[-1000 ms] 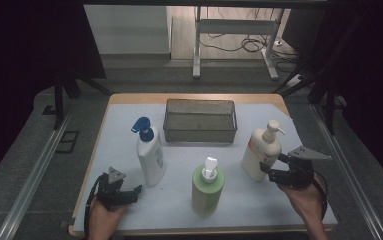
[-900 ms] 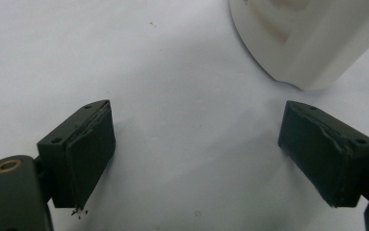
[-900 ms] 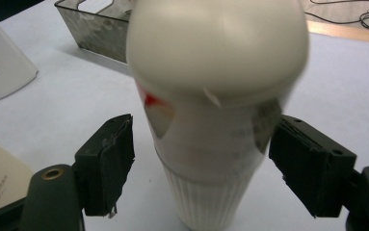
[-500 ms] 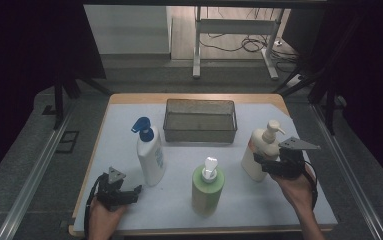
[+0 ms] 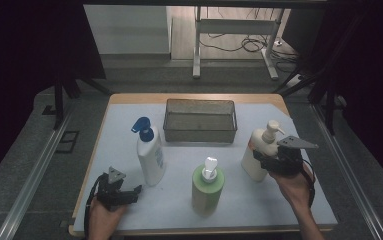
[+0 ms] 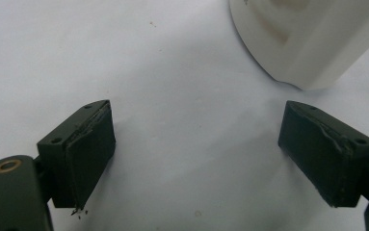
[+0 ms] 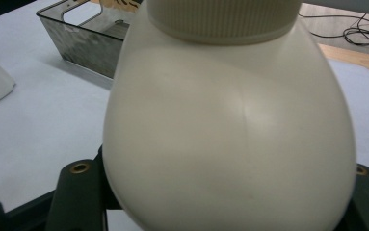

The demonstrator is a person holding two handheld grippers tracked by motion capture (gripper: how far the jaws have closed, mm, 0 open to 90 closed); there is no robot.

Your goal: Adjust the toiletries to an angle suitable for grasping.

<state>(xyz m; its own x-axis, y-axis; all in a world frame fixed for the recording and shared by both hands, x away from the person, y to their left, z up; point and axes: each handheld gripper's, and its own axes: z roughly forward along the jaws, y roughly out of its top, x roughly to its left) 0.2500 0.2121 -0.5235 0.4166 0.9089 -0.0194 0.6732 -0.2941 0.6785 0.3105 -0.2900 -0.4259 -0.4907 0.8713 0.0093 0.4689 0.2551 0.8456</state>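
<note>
A cream pump bottle [image 5: 260, 149] [image 7: 230, 134] stands at the right of the white table mat. My right gripper [image 5: 259, 161] reaches in from the right, its jaws around the bottle's lower body. The jaws have just been closing with the bottle between them. The bottle hides the pads, so contact is unclear. My left gripper [image 5: 134, 192] [image 6: 196, 154] rests low at the front left, open with nothing between its fingers. Just beyond it stands a white bottle with a blue pump [image 5: 150, 155] [image 6: 307, 43].
A green bottle with a white pump [image 5: 207, 187] stands at the front middle. A grey mesh basket [image 5: 200, 134] [image 7: 83, 43] sits at the back middle of the table. The wooden table edge runs along the back and left.
My right gripper moved left to the cream bottle and now has its jaws around it. The left gripper and the bottles kept their places.
</note>
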